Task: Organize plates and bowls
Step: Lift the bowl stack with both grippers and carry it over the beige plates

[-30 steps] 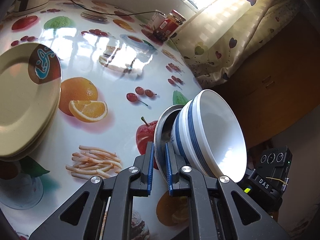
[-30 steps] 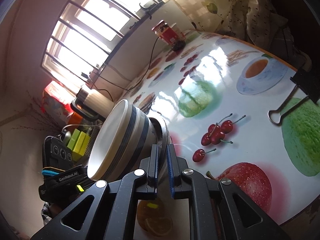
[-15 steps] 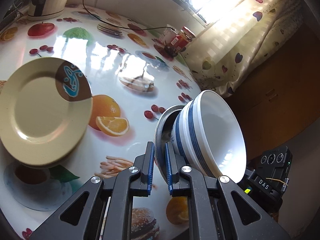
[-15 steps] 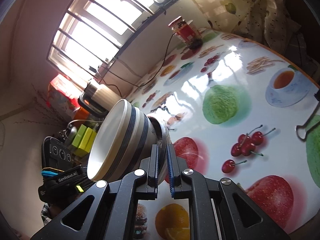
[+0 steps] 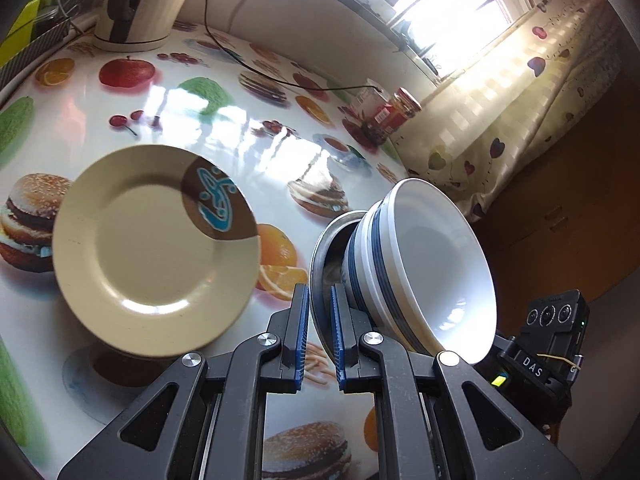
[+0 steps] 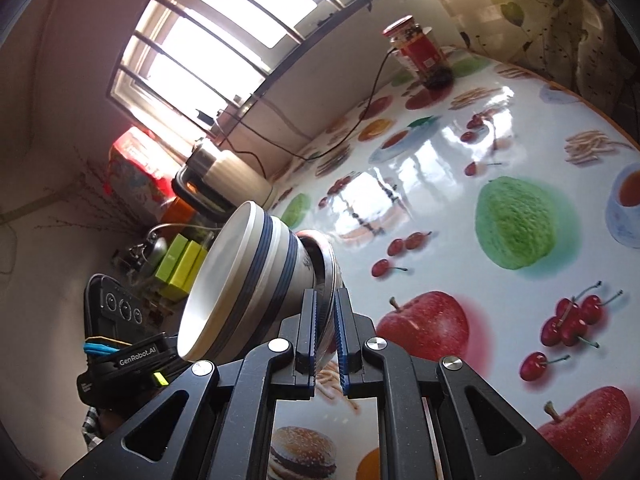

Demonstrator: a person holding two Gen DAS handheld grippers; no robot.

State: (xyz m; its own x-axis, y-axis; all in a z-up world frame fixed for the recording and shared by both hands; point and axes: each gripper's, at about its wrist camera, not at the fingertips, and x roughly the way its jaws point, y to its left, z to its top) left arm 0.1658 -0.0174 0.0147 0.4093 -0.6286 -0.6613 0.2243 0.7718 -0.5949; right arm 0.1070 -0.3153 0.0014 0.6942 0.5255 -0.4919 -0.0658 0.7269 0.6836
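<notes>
A metal bowl point(image 5: 326, 248) with white, blue-striped bowls point(image 5: 424, 272) nested in it hangs tipped on its side above the table. My left gripper point(image 5: 319, 296) is shut on the metal bowl's rim from one side. In the right wrist view my right gripper point(image 6: 326, 300) is shut on the same metal bowl point(image 6: 326, 256) rim from the opposite side, the striped bowls point(image 6: 244, 276) opening to the left. A stack of cream plates point(image 5: 156, 248) with a brown and blue corner motif lies on the fruit-print table point(image 5: 120, 128), left of the left gripper.
An electric kettle point(image 5: 148, 4) stands at the table's back, its cord point(image 5: 256, 64) running across to jars point(image 5: 384, 112) near the curtain point(image 5: 500, 120). The other gripper's camera body point(image 5: 552, 344) shows at the right. Boxes and clutter point(image 6: 176, 260) sit beyond the table's left side.
Both grippers carried the bowl stack across the table and slightly up. In the left wrist view the plates slid from the left edge toward the middle, and the kettle came into view.
</notes>
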